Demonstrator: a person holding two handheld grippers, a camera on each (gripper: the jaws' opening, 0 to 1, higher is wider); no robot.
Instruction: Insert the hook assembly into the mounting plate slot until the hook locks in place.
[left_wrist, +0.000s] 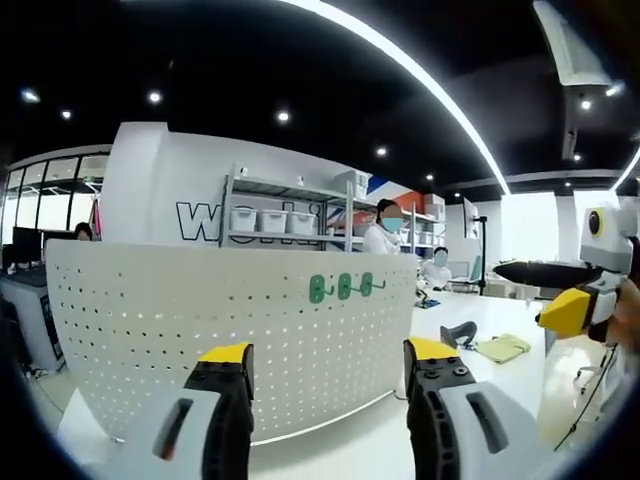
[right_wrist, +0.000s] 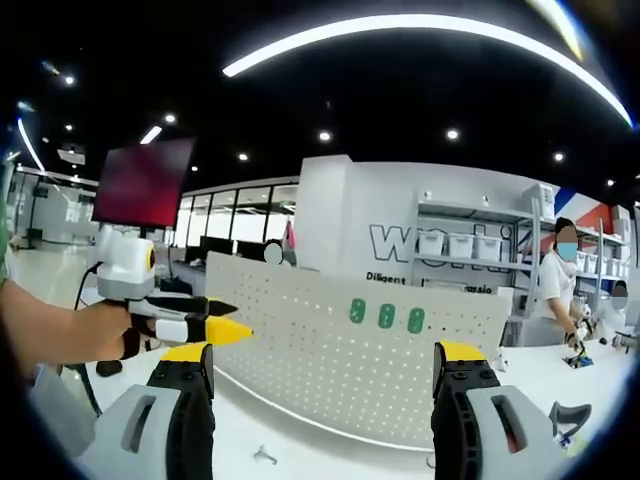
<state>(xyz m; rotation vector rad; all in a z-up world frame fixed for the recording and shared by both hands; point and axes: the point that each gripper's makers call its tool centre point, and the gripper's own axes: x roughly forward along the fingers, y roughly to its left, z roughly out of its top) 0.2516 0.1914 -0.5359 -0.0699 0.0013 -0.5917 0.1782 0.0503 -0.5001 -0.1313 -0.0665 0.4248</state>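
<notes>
On the white tabletop (right_wrist: 330, 445) stands the perforated mounting plate (left_wrist: 230, 330), three green hooks (left_wrist: 343, 288) already seated near its upper edge. Both grippers hover short of it: left gripper (left_wrist: 328, 385) and right gripper (right_wrist: 325, 385) with jaws apart, holding nothing. Risk, as I judge it: pushing could tip the unbraced plate. Wall lettering reads "wo…" and, below it, "Diligent".

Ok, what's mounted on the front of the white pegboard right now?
Three green hooks sit in a row on the pegboard near its top edge, also visible in the right gripper view. How they are seated in the holes is too small to tell.
</notes>
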